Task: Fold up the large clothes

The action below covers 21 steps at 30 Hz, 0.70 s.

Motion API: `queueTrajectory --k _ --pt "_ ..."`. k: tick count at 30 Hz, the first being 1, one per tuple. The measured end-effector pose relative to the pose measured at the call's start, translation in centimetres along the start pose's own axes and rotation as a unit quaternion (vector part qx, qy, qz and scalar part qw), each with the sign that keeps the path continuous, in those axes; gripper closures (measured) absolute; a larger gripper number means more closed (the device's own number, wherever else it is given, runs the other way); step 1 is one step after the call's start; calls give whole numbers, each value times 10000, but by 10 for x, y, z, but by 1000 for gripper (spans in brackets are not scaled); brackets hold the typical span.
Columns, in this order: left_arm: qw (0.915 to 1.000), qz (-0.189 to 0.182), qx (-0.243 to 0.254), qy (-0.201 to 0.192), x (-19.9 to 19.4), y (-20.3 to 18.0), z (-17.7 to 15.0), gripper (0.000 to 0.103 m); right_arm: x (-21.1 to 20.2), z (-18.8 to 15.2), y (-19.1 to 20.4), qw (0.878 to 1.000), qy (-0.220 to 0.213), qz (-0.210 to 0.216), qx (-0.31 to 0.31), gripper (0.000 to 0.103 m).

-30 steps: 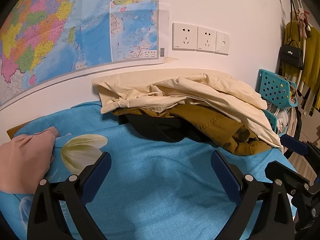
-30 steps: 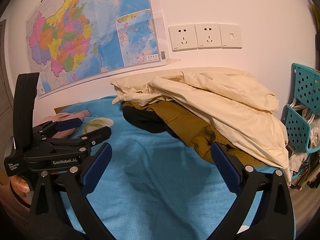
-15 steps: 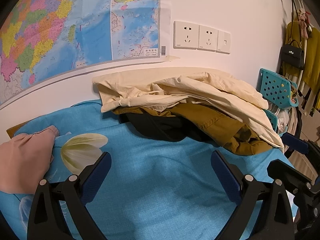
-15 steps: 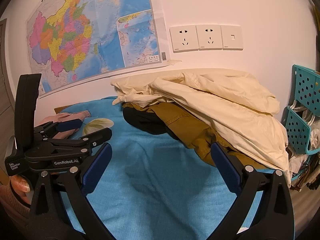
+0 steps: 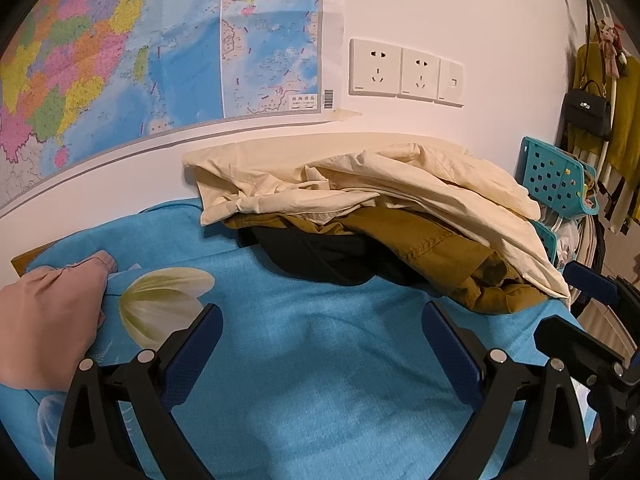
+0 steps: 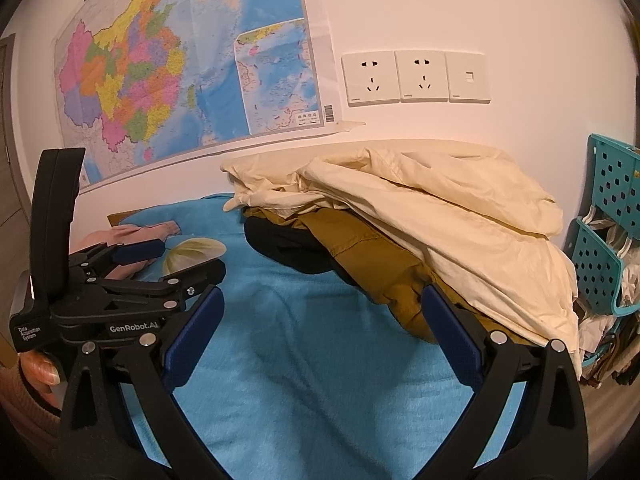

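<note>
Your left gripper (image 5: pixel 322 344) hangs above the blue bedspread (image 5: pixel 320 360) with its jaws spread wide and nothing between them; your right gripper (image 6: pixel 320 328) hangs likewise, released and empty, just to its right. Both point toward the wall, which suggests an approach not yet committed to a grasp.

Ahead of both tongs, and nearer the right one, lies the heap to be folded: a cream garment (image 6: pixel 432 208) draped over the top, an olive-brown garment (image 6: pixel 372 260) beneath it, and a black garment (image 6: pixel 288 248) at the bottom edge. The heap rests against the wall, so its near edges are the reachable ones. Your right jaw's outer finger sits close to the olive hem.

To the left of the left gripper lies a pink garment (image 5: pixel 44 320), apart from the heap, apparently already set aside.

Beyond the heap, to the right, stands a teal perforated basket (image 6: pixel 608 216); above it, wall sockets (image 6: pixel 416 76) and a map (image 6: pixel 180 72).
</note>
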<state>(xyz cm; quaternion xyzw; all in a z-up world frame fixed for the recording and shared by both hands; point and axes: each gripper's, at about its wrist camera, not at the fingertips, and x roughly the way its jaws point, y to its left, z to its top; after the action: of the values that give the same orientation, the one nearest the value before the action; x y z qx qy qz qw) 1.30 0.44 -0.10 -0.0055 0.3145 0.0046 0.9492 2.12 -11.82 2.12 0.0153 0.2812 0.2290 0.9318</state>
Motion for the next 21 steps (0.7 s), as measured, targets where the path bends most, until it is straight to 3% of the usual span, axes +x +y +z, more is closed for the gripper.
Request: queueTrajectory --k 15,21 --pt "9999 -49 -44 137 15 3 11 7 16 24 -2 9994 -48 -30 -331 6" --pt "9996 7 -184 219 36 16 26 7 44 46 -2 9975 56 -76 -695 6"
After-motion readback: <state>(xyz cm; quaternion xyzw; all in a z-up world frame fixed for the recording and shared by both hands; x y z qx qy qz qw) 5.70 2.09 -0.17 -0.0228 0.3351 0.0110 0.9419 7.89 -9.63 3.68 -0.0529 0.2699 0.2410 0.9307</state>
